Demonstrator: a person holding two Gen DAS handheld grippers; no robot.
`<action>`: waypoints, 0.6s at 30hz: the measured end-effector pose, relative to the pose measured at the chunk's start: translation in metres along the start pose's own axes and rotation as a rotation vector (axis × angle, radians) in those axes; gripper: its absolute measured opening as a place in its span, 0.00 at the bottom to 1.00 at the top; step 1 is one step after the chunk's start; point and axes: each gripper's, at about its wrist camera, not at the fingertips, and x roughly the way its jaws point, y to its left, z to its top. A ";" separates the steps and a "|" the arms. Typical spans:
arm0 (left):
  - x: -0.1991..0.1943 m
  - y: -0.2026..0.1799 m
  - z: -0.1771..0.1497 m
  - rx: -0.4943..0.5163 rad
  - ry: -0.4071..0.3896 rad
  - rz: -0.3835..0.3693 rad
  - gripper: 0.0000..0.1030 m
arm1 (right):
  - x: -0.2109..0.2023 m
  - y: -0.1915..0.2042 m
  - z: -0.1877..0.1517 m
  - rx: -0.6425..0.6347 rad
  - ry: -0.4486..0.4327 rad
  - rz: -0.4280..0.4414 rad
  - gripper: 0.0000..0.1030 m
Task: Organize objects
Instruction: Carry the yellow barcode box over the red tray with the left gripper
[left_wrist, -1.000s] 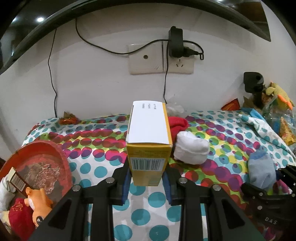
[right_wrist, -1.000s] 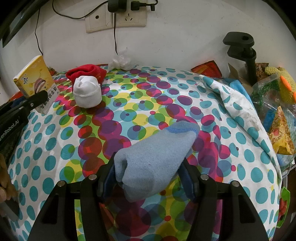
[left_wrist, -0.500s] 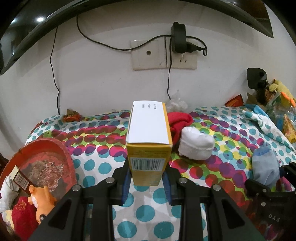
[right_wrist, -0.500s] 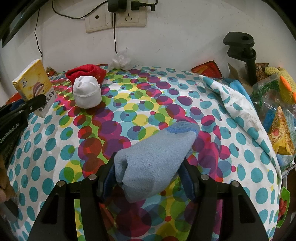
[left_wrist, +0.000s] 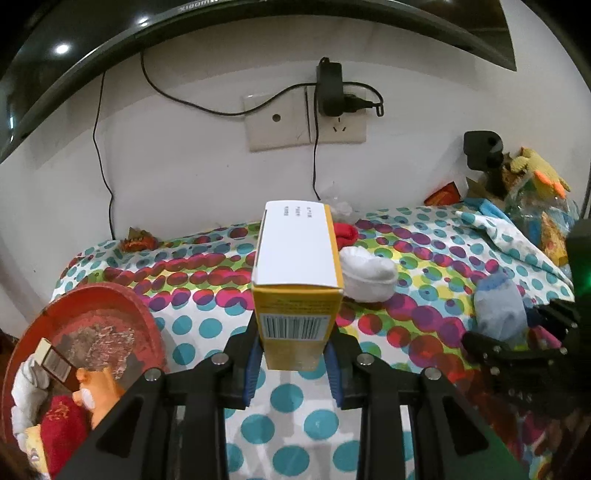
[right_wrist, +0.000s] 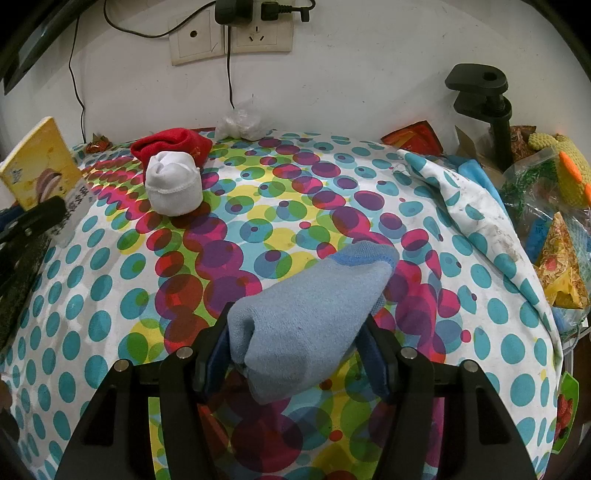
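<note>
Left gripper (left_wrist: 293, 360) grasping yellow carton (left_wrist: 297, 284), right gripper (right_wrist: 293, 356) clamping blue sock (right_wrist: 306, 325), both lifted off worktop (right_wrist: 110, 280), likely for sorting.

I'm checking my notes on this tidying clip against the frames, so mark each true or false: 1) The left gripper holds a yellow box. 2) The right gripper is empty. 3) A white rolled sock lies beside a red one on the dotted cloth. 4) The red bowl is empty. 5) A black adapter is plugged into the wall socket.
1) True: the left gripper is shut on the yellow box.
2) False: the right gripper clamps a blue sock.
3) True: the white sock lies against the red sock on the dotted cloth.
4) False: the red bowl holds several things, an orange toy figure among them.
5) True: the black adapter sits in the wall socket.
</note>
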 end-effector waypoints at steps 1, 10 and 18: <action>-0.004 0.001 -0.001 -0.004 -0.005 0.000 0.29 | 0.000 0.000 0.000 0.000 0.000 0.000 0.58; -0.026 0.022 -0.008 -0.054 0.005 0.002 0.29 | 0.000 0.000 0.000 0.000 0.000 -0.002 0.58; -0.047 0.044 -0.008 -0.072 -0.014 0.015 0.29 | 0.001 0.001 0.001 -0.002 0.000 -0.004 0.58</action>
